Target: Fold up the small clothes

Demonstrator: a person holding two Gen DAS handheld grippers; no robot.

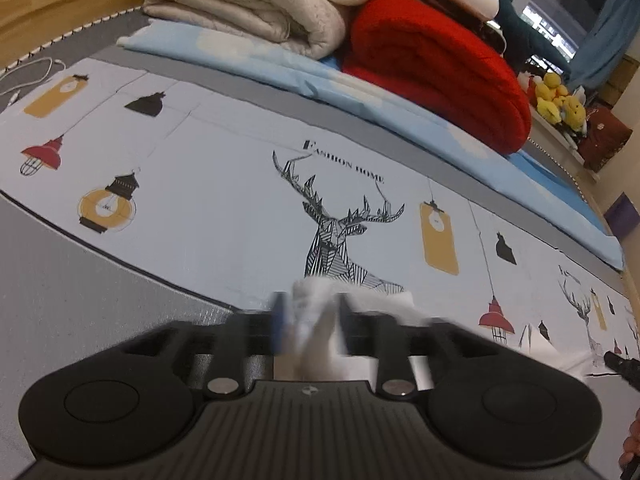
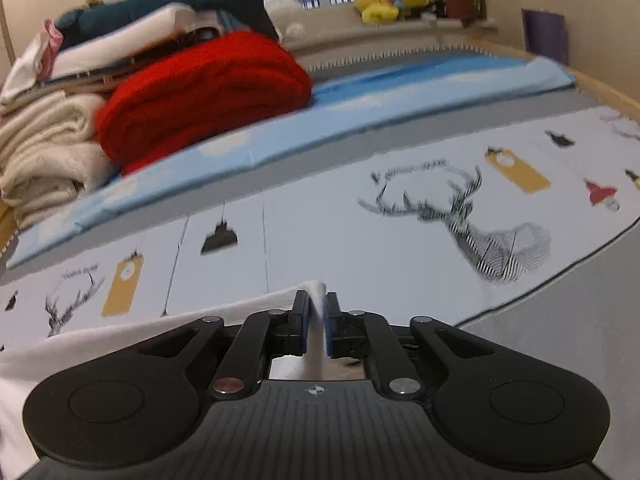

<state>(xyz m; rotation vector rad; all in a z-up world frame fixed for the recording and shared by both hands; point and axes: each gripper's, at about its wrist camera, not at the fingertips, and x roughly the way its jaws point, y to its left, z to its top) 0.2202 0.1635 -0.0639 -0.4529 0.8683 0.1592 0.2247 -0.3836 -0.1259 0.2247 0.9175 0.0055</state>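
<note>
White garment (image 2: 120,332), thin and soft, looks light and limp, so I judge it will sag and slide unless it is held at its edge or corners; it lies at the bottom of both views, on the printed sheet (image 2: 360,240). Right gripper (image 2: 317,312) is closed on a pinch of it, and left gripper (image 1: 310,320), blurred, seems closed on it too.

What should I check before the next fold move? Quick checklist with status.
1. Left gripper pinching the white garment: ok, though blurred.
2. Right gripper shut on the garment: ok, cloth between blue pads.
3. Garment taut between grippers: cannot tell.
4. Printed sheet ahead free for laying down: ok.
5. Red blanket apart from the work area: ok.
</note>
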